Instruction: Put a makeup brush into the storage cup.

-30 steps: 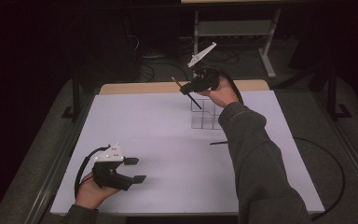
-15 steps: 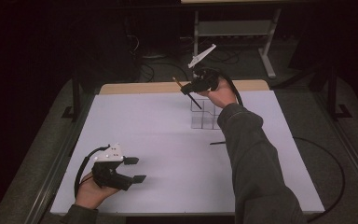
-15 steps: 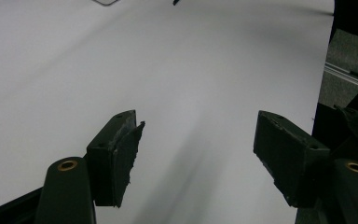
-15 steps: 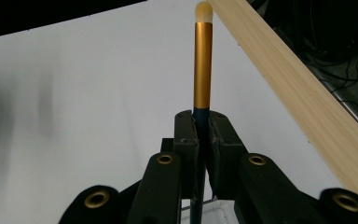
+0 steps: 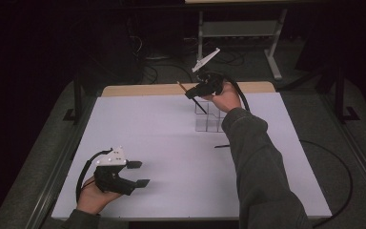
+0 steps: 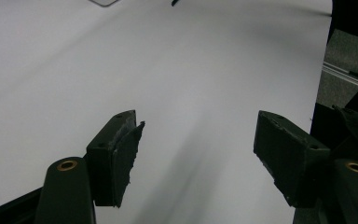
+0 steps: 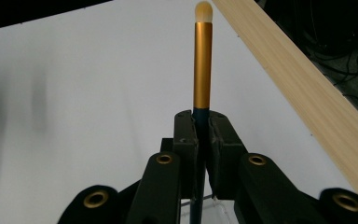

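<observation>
Right tongs [image 5: 194,91] pinch a brush [image 7: 203,60] above the clear organizer [image 5: 208,119] near the desk's far edge; lower it straight. Left tongs [image 6: 196,154] rest wide.

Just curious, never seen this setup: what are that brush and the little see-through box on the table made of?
The brush seems to have a gold metal collar, going by its even satin sheen, with a pale soft tip and a dark handle of unclear material. The box looks like clear plastic or acrylic: the white table shows through its walls.
</observation>
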The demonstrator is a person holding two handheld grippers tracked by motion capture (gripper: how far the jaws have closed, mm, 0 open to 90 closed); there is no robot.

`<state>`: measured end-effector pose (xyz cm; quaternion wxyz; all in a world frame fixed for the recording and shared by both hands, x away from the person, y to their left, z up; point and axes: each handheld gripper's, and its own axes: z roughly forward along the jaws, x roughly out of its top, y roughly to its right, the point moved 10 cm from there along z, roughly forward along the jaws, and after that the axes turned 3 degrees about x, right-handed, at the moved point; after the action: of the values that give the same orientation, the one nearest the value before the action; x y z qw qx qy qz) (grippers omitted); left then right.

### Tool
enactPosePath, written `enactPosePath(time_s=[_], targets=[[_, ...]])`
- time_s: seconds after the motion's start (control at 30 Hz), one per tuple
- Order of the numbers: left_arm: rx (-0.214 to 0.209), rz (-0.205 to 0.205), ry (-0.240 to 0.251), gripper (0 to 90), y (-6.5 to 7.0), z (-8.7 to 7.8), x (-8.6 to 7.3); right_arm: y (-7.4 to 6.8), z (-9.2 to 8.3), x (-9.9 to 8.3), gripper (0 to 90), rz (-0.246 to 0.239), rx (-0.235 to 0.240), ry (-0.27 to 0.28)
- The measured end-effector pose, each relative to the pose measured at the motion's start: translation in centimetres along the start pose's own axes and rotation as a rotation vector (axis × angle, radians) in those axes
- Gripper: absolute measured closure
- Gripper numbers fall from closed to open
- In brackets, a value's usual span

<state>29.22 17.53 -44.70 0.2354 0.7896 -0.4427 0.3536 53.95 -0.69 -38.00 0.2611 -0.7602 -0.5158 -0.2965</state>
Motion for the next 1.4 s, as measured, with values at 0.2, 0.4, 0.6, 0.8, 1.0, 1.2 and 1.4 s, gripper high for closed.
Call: enactPosePath(time_s=[0.2,0.4,0.6,0.8,1.0,1.2,1.4], targets=[[0.0,-0.006,0.004,30.0,0.1,0.0,0.1,-0.1,0.1,-0.1,82.3,0.002,-0.002,0.005],[0.0,-0.009,0.004,30.0,0.1,-0.1,0.0,0.0,0.2,-0.4,82.3,0.002,-0.006,-0.005],[-0.001,-0.01,0.004,30.0,0.2,-0.1,0.0,0.0,0.6,-0.8,82.3,0.008,-0.006,-0.006],[0.0,-0.007,-0.002,30.0,0.1,-0.1,-0.1,0.0,0.6,-1.1,82.3,0.008,-0.006,-0.004],[-0.003,-0.009,0.001,30.0,0.2,0.0,0.0,0.2,0.6,-1.7,82.2,0.02,-0.01,-0.007],[-0.003,-0.007,-0.001,30.0,0.2,0.1,0.0,0.2,0.5,-2.0,82.1,0.023,-0.012,-0.009],[-0.004,-0.007,-0.003,29.9,0.2,0.1,0.0,0.1,0.6,-2.1,81.8,0.028,-0.008,-0.012]])
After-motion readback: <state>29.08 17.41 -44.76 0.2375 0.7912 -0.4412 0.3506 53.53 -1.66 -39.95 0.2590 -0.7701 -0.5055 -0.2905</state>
